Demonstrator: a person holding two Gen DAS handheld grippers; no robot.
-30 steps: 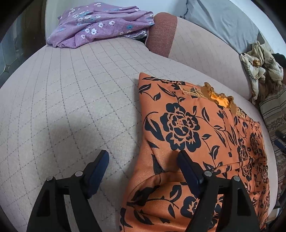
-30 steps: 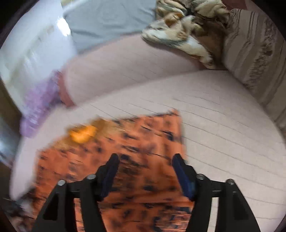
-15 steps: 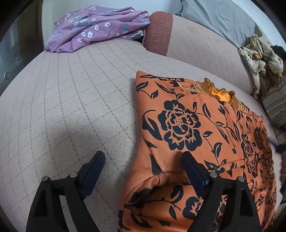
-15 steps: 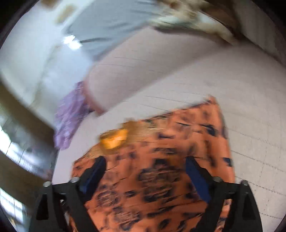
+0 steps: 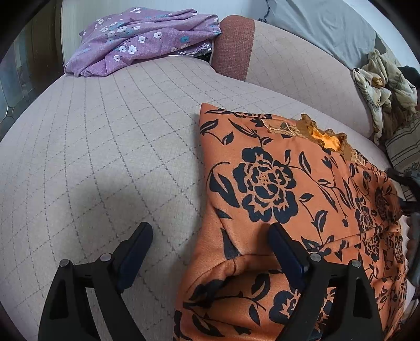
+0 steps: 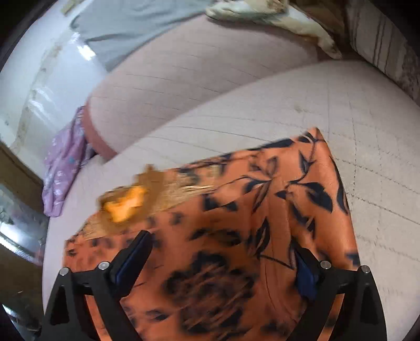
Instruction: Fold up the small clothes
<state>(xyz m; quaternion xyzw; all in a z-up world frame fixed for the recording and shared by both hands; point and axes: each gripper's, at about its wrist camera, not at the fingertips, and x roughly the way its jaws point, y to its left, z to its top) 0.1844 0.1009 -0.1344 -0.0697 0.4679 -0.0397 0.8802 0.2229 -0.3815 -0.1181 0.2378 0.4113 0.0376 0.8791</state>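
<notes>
An orange garment with black flowers [image 5: 283, 188] lies on the quilted pink sofa seat [image 5: 105, 157], its frilled neck at the far side. My left gripper [image 5: 210, 236] is open and low, straddling the garment's left edge, where a fold bulges up near its right finger. In the right wrist view the same garment [image 6: 236, 223] is blurred. My right gripper [image 6: 220, 251] is open and empty just above it, with cloth covering part of its right finger. Its arm shows at the right edge of the left wrist view [image 5: 409, 199].
A purple flowered cloth [image 5: 141, 39] lies crumpled at the sofa's far left corner. A grey pillow [image 5: 323, 23] and a cream patterned cloth [image 5: 380, 84] rest on the backrest at right. A striped cushion [image 6: 380, 39] stands at the right end.
My right gripper has swung left and lower over the garment, with its fingers spreading wider. My left gripper has barely moved and stays open at the left edge.
</notes>
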